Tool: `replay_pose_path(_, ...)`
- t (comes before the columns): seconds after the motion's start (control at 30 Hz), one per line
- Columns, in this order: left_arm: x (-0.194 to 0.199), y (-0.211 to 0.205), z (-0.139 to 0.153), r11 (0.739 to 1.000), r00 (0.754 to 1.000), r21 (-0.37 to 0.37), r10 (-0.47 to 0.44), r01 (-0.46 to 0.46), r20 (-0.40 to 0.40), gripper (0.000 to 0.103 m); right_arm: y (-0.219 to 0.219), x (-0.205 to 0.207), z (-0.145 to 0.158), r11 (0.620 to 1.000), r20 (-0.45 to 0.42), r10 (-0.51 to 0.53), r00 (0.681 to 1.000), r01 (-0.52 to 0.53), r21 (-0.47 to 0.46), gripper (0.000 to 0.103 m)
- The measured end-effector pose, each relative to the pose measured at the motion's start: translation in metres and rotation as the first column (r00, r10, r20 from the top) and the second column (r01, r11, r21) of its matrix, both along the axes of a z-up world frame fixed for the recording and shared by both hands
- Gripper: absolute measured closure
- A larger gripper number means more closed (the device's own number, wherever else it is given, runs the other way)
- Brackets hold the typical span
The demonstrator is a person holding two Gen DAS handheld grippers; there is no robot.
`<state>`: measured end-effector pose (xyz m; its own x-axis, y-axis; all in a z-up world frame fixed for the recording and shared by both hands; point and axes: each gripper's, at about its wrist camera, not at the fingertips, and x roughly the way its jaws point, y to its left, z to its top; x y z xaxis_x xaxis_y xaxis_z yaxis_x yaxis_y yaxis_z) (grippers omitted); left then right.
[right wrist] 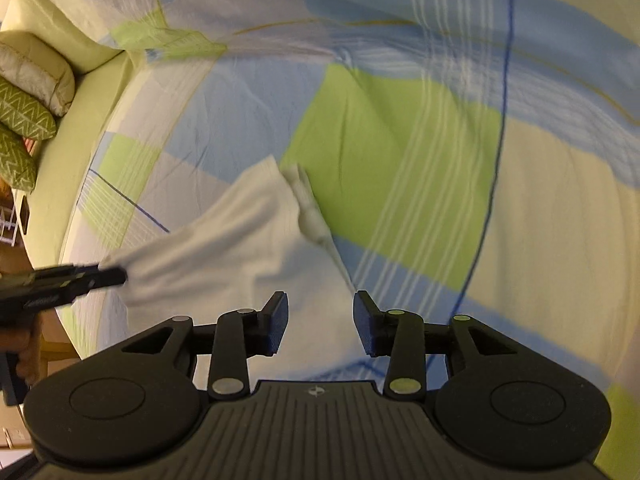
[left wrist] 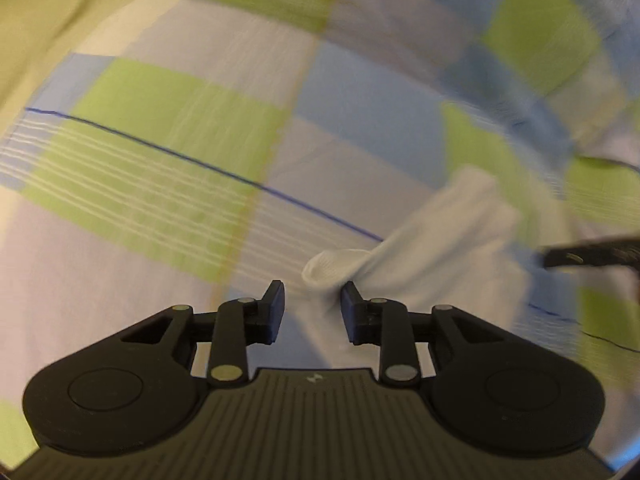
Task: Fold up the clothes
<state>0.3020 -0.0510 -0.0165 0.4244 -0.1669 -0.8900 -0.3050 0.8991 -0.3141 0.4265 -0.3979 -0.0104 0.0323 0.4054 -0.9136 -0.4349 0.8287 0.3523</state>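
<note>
You are working over a bed (right wrist: 400, 152) with a checked green, blue and grey cover. The fold looks barely begun: the white garment (right wrist: 240, 240) lies rumpled on it, one ribbed edge bunched. Your left tool (left wrist: 313, 308) and right tool (right wrist: 320, 320) both stand wide apart, gripping nothing, each just beside the cloth's edge.

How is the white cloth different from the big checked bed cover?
The plain white cloth is one colour; the green, blue and lilac checked bed cover has many squares. The white cloth is small and bunched up; the bed cover spreads wide beneath it. Both are soft, creased fabric.
</note>
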Motion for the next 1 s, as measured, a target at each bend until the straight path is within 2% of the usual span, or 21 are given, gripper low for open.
replay_pose_path(0.07, -0.002, 0.003, 0.003, 1.0, 1.0, 0.005, 0.0, 0.0, 0.012, 0.074, -0.003, -0.01, 0.006, 1.0, 0.019, -0.021, 1.0, 0.021, -0.002, 0.062)
replay_pose_path(0.2, -0.013, -0.004, 0.015, 0.99, 0.99, 0.057, -0.13, 0.127, 0.046, 0.077, -0.008, -0.04, 0.014, 0.997, 0.042, -0.067, 0.997, 0.069, -0.039, 0.058)
replay_pose_path(0.23, -0.017, -0.008, 0.019, 0.981, 0.982, 0.079, -0.179, 0.174, 0.056, 0.077, -0.007, -0.05, 0.016, 0.995, 0.051, -0.084, 0.995, 0.087, -0.055, 0.058)
replay_pose_path(0.3, -0.027, -0.02, 0.028, 0.939, 0.943, 0.155, -0.322, 0.307, 0.083, 0.077, -0.002, -0.072, 0.02, 0.989, 0.073, -0.112, 0.991, 0.119, -0.087, 0.058)
replay_pose_path(0.33, -0.032, -0.028, 0.031, 0.907, 0.911, 0.184, -0.399, 0.378, 0.099, 0.077, 0.001, -0.083, 0.021, 0.986, 0.086, -0.118, 0.989, 0.127, -0.104, 0.058)
replay_pose_path(0.4, -0.043, -0.044, 0.035, 0.828, 0.829, 0.238, -0.545, 0.508, 0.125, 0.076, 0.011, -0.109, 0.024, 0.983, 0.133, -0.093, 0.987, 0.112, -0.143, 0.058)
replay_pose_path(0.43, -0.052, -0.055, 0.037, 0.773, 0.772, 0.271, -0.62, 0.573, 0.136, 0.076, 0.016, -0.119, 0.025, 0.982, 0.158, -0.071, 0.985, 0.097, -0.163, 0.058)
replay_pose_path(0.5, -0.069, -0.078, 0.04, 0.641, 0.633, 0.342, -0.759, 0.687, 0.15, 0.075, 0.026, -0.138, 0.025, 0.976, 0.2, -0.022, 0.979, 0.065, -0.207, 0.058)
replay_pose_path(0.6, -0.097, -0.113, 0.035, 0.461, 0.446, 0.463, -0.882, 0.757, 0.15, 0.068, 0.037, -0.167, 0.023, 0.962, 0.26, 0.071, 0.963, 0.003, -0.274, 0.058)
replay_pose_path(0.67, -0.112, -0.137, 0.025, 0.368, 0.358, 0.526, -0.925, 0.767, 0.125, 0.064, 0.04, -0.181, 0.017, 0.954, 0.298, 0.137, 0.945, -0.045, -0.297, 0.059)
replay_pose_path(0.73, -0.124, -0.158, 0.006, 0.282, 0.292, 0.574, -0.953, 0.769, 0.077, 0.062, 0.041, -0.192, 0.009, 0.945, 0.341, 0.199, 0.919, -0.087, -0.315, 0.059)
replay_pose_path(0.77, -0.13, -0.168, -0.007, 0.229, 0.258, 0.614, -0.965, 0.755, 0.043, 0.062, 0.039, -0.196, 0.005, 0.943, 0.366, 0.219, 0.904, -0.1, -0.318, 0.059)
replay_pose_path(0.8, -0.135, -0.176, -0.021, 0.176, 0.233, 0.661, -0.973, 0.729, 0.003, 0.064, 0.037, -0.2, 0.001, 0.941, 0.396, 0.238, 0.887, -0.109, -0.32, 0.059)
replay_pose_path(0.83, -0.14, -0.18, -0.032, 0.137, 0.223, 0.706, -0.974, 0.695, -0.031, 0.066, 0.033, -0.203, -0.002, 0.94, 0.43, 0.254, 0.866, -0.116, -0.321, 0.059)
replay_pose_path(0.87, -0.144, -0.18, -0.041, 0.117, 0.225, 0.744, -0.973, 0.658, -0.046, 0.066, 0.031, -0.207, -0.005, 0.939, 0.465, 0.269, 0.844, -0.121, -0.323, 0.058)
replay_pose_path(0.93, -0.15, -0.177, -0.048, 0.103, 0.235, 0.794, -0.971, 0.599, -0.051, 0.066, 0.026, -0.214, -0.013, 0.932, 0.529, 0.305, 0.792, -0.134, -0.337, 0.058)
replay_pose_path(0.97, -0.152, -0.176, -0.051, 0.083, 0.232, 0.815, -0.971, 0.573, -0.064, 0.072, 0.025, -0.217, -0.017, 0.925, 0.555, 0.331, 0.763, -0.147, -0.35, 0.058)
replay_pose_path(1.0, -0.152, -0.173, -0.051, 0.082, 0.228, 0.825, -0.972, 0.559, -0.058, 0.083, 0.026, -0.221, -0.023, 0.912, 0.581, 0.37, 0.725, -0.164, -0.376, 0.058)
